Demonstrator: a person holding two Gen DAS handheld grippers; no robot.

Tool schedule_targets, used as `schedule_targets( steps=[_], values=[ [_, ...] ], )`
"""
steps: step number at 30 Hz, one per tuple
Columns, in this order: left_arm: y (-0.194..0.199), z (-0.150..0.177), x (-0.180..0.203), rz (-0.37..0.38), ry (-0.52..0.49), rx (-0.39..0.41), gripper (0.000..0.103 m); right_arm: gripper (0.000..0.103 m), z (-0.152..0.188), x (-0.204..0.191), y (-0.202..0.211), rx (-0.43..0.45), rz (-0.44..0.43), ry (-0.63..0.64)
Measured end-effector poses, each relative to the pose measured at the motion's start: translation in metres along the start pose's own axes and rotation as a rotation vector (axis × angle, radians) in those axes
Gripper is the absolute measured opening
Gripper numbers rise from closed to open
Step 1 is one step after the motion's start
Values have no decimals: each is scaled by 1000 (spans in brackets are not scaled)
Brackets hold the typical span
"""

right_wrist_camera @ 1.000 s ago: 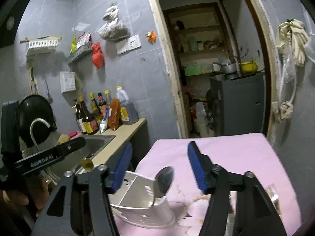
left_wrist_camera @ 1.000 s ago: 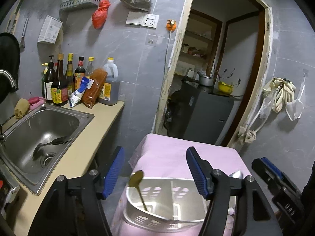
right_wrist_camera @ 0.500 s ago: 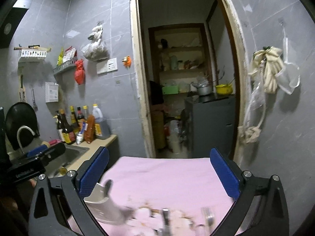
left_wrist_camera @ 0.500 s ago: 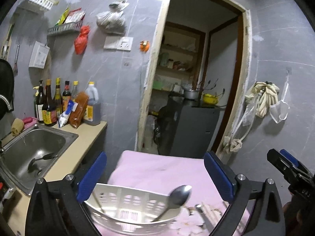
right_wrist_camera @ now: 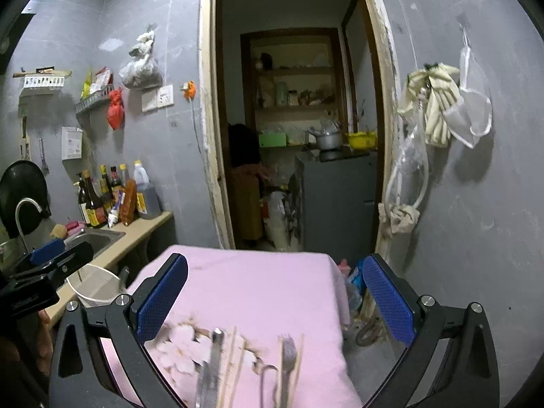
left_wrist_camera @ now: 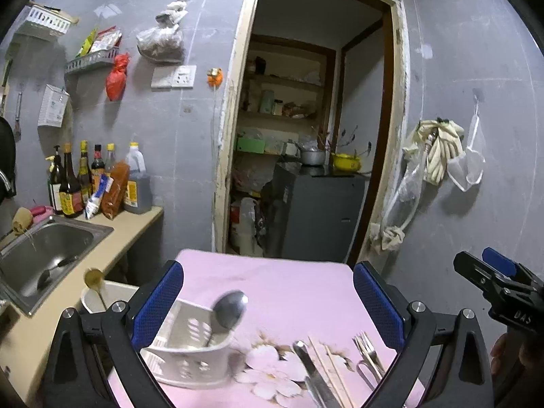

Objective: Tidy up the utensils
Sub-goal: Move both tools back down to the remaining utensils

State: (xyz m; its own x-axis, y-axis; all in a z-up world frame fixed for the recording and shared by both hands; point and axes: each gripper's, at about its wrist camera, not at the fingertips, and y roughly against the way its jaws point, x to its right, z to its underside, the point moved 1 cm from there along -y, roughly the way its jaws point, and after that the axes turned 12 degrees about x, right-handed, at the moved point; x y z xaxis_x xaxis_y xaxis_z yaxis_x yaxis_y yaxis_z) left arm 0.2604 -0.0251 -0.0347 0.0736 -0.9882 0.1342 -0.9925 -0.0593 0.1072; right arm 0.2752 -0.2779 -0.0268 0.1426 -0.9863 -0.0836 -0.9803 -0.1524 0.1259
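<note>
A white slotted utensil caddy (left_wrist_camera: 185,357) stands on the pink-clothed table (left_wrist_camera: 289,289) at the left, with a steel spoon (left_wrist_camera: 229,309) and a gold spoon (left_wrist_camera: 95,282) upright in it. A knife (left_wrist_camera: 311,370), chopsticks (left_wrist_camera: 331,370) and forks (left_wrist_camera: 367,353) lie on the cloth to its right. My left gripper (left_wrist_camera: 268,306) is open and empty above them. My right gripper (right_wrist_camera: 275,299) is open and empty over the knife (right_wrist_camera: 210,367), chopsticks (right_wrist_camera: 231,363) and fork (right_wrist_camera: 287,357), which look blurred.
A steel sink (left_wrist_camera: 44,255) with a ladle sits in the counter at the left, with sauce bottles (left_wrist_camera: 85,180) behind it. A white bucket (right_wrist_camera: 91,285) stands by the table. An open doorway (left_wrist_camera: 306,136) leads to a grey cabinet. Rags hang on the right wall (right_wrist_camera: 435,108).
Both grippers have opened wide and pulled back from the caddy. The views swung right, so the loose knife, chopsticks and forks came into sight.
</note>
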Motion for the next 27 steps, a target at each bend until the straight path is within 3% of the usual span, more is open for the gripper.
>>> schedule_targets(
  steps=[7,16,19,21,27],
  values=[
    [-14,44,20,4,-5,-87,101,101,39,29,-22,-85,-12,-8],
    [-50,108,22,26,30,-291,101,99,96,49,-66,-230,-48,-69],
    [-59,123,23,41,31,-335,101,90,119,50,-82,-281,-62,-78],
    [-63,131,24,48,31,-359,99,76,130,51,-88,-308,-69,-83],
    [-79,159,24,75,66,-487,72,43,167,47,-112,-432,-84,-80]
  ],
)
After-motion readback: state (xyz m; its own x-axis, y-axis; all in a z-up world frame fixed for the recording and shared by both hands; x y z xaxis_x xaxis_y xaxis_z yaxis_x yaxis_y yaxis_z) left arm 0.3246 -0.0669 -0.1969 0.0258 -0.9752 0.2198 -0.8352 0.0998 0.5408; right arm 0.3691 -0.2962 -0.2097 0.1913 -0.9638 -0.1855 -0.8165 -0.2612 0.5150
